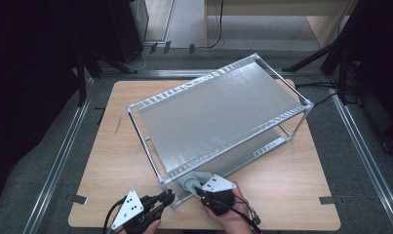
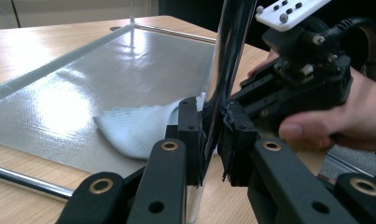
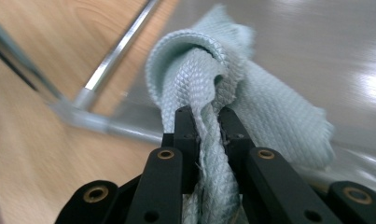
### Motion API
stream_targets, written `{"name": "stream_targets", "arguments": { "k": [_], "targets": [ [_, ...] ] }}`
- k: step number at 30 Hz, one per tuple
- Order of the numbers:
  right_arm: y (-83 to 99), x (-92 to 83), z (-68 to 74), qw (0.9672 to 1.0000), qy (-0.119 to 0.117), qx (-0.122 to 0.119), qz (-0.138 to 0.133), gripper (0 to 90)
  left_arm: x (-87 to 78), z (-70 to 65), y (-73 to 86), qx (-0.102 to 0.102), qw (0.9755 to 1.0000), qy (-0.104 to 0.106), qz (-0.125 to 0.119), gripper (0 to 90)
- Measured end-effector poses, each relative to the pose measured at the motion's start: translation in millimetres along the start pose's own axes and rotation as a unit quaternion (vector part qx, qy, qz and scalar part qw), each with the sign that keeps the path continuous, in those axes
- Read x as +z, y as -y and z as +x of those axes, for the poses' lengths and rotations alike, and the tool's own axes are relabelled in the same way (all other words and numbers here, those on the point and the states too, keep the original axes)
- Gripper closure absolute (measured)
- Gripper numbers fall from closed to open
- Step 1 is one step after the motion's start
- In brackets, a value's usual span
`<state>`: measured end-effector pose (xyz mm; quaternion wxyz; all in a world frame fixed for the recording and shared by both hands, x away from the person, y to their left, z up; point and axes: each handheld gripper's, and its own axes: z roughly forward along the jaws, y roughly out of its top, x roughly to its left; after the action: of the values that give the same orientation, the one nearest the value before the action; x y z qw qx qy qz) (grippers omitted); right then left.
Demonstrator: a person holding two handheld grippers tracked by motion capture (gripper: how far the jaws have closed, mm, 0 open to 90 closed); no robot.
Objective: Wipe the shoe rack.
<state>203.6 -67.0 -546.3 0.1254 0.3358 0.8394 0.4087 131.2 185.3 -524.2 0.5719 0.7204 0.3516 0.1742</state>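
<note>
Pale-green waffle cloth (image 3: 209,93) pinched tight and bunched between the right tongs (image 3: 207,122), resting on the silver lower shelf (image 2: 106,79) just ahead of them, close beside the corner post. Chrome post (image 2: 227,60) of the rack (image 1: 218,109) clamped by the left tongs (image 2: 209,135), steadying the frame on the wooden surface (image 1: 291,195). For wiping well: keep the left clamp firm and low on the post, so no sliding of the rack; press the bunched cloth flat against the shelf, sweep away from the post in long overlapping strokes, avoid snagging on the rail at the shelf edge, and loosen nothing until the far end is reached.
</note>
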Motion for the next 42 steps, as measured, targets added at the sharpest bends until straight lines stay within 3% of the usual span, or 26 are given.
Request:
{"name": "stream_targets", "arguments": {
  "k": [3, 5, 8, 10, 14, 17, 19, 20, 23, 25, 29, 31, 34, 38, 42],
  "targets": [
    [5.2, -8.6, -21.3, 0.9997, 0.021, 0.007, 0.01, 80.1, -0.6, 1.4, 0.0, -0.001, 1.0, -0.002, 0.0, 79.9],
    [9.6, -15.1, -40.7, 0.9988, 0.038, 0.026, 0.013, 80.3, -1.3, 2.7, 0.0, -0.002, 1.0, -0.003, 0.0, 79.9],
    [15.7, -24.9, -70.2, 0.9961, 0.069, 0.053, 0.012, 80.4, -2.4, 5.7, 0.0, -0.004, 1.0, -0.007, -0.001, 79.8],
    [20.9, -33.2, -92.9, 0.9925, 0.099, 0.071, 0.011, 80.5, -3.6, 8.8, -0.1, -0.007, 0.9999, -0.01, -0.001, 79.7],
    [28.3, -49.9, -135.2, 0.9814, 0.158, 0.108, 0.009, 80.6, -5.1, 12.4, -0.3, -0.011, 0.9998, -0.014, -0.002, 79.7],
    [30.6, -58.4, -166.2, 0.9698, 0.202, 0.137, 0.007, 80.4, -5.7, 14.1, -0.4, -0.01, 0.9998, -0.017, -0.003, 79.6],
    [30.9, -61.1, -181.3, 0.9638, 0.218, 0.153, 0.007, 80.3, -6.2, 15.2, -0.5, -0.01, 0.9998, -0.019, -0.003, 79.7],
    [30.7, -63.2, -191.3, 0.9587, 0.232, 0.165, 0.005, 80.2, -6.5, 15.5, -0.4, -0.012, 0.9997, -0.02, -0.002, 79.7],
    [31.2, -68.8, -206.7, 0.9481, 0.262, 0.18, 0.004, 79.8, -7.5, 17.1, -0.6, -0.014, 0.9995, -0.028, -0.003, 79.6],
    [33.5, -70.3, -210.9, 0.9445, 0.272, 0.184, 0.009, 79.8, -7.8, 18.4, -0.5, -0.018, 0.9994, -0.03, -0.003, 79.5],
    [36.3, -64.6, -203.1, 0.9475, 0.265, 0.178, 0.01, 80.4, -7.1, 18.5, -0.6, -0.02, 0.9994, -0.029, -0.003, 79.4],
    [33.3, -60.8, -195.1, 0.9556, 0.239, 0.172, 0.01, 80.5, -6.1, 17.2, -0.7, -0.018, 0.9996, -0.023, -0.002, 79.4],
    [27.2, -51.3, -176.9, 0.965, 0.214, 0.151, 0.014, 80.6, -3.1, 11.8, -1.3, -0.017, 0.9997, -0.017, 0.0, 79.5],
    [19.0, -36.0, -146.6, 0.9747, 0.184, 0.125, 0.016, 80.9, 2.0, 6.2, -2.2, -0.01, 0.9999, -0.006, 0.003, 79.7],
    [9.5, -19.6, -111.1, 0.9851, 0.14, 0.097, 0.02, 81.1, 6.5, 2.2, -2.8, -0.008, 0.9999, 0.005, 0.004, 79.7]
  ]
}}
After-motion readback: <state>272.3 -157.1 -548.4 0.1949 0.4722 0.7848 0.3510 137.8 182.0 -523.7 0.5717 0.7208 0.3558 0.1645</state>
